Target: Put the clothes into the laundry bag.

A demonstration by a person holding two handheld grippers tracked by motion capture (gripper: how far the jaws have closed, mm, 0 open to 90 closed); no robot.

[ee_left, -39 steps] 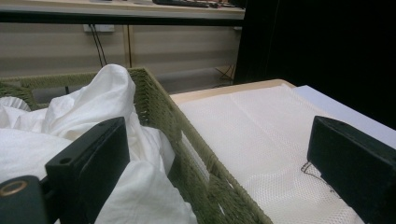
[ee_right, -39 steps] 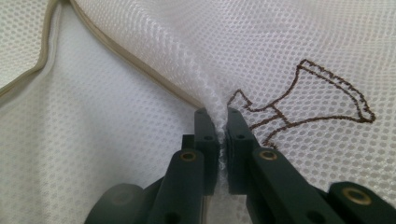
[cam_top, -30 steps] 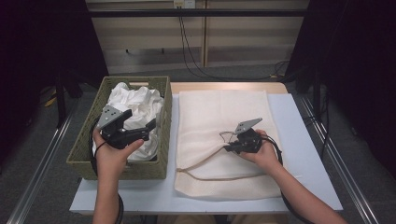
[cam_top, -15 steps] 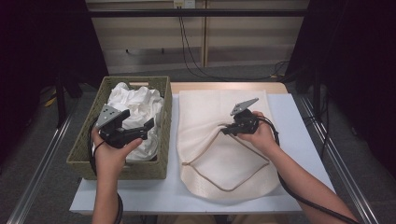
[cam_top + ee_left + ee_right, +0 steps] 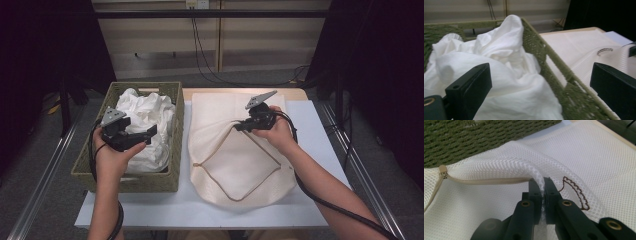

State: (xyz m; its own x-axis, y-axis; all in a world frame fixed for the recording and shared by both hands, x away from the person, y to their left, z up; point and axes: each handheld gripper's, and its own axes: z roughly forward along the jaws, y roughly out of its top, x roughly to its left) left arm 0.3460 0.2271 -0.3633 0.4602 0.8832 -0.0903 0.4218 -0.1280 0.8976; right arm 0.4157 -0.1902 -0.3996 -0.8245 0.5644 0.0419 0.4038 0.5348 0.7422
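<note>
- Right gripper: jaws pressed together on a fold of the white mesh laundry bag, pinched just beside the zipper edge. In the right gripper view the mesh rises as a ridge out of the closed jaws.
- The pinched edge is lifted off the rest of the bag, so the mouth gapes; the tan zipper traces an open loop, roughly diamond-shaped, across the near half of the bag.
- Zipper slider sits at the left end of the tape in the right gripper view, towards the basket.
- A small brown stitched mark is on the mesh just right of the jaws.
- The bag lies flat on the white table, long axis running from the person's side to the far edge, rounded end nearest the person. Right hand is over its far right part.
- Left gripper: jaws wide apart, gripping nothing, held above the basket, pointing right towards the bag.
- Green woven basket sits on the table just left of the bag, long axis also near-to-far, rim close to the bag's edge.
- Crumpled white cloth is piled inside the basket; a peak of it rises above the rim.
</note>
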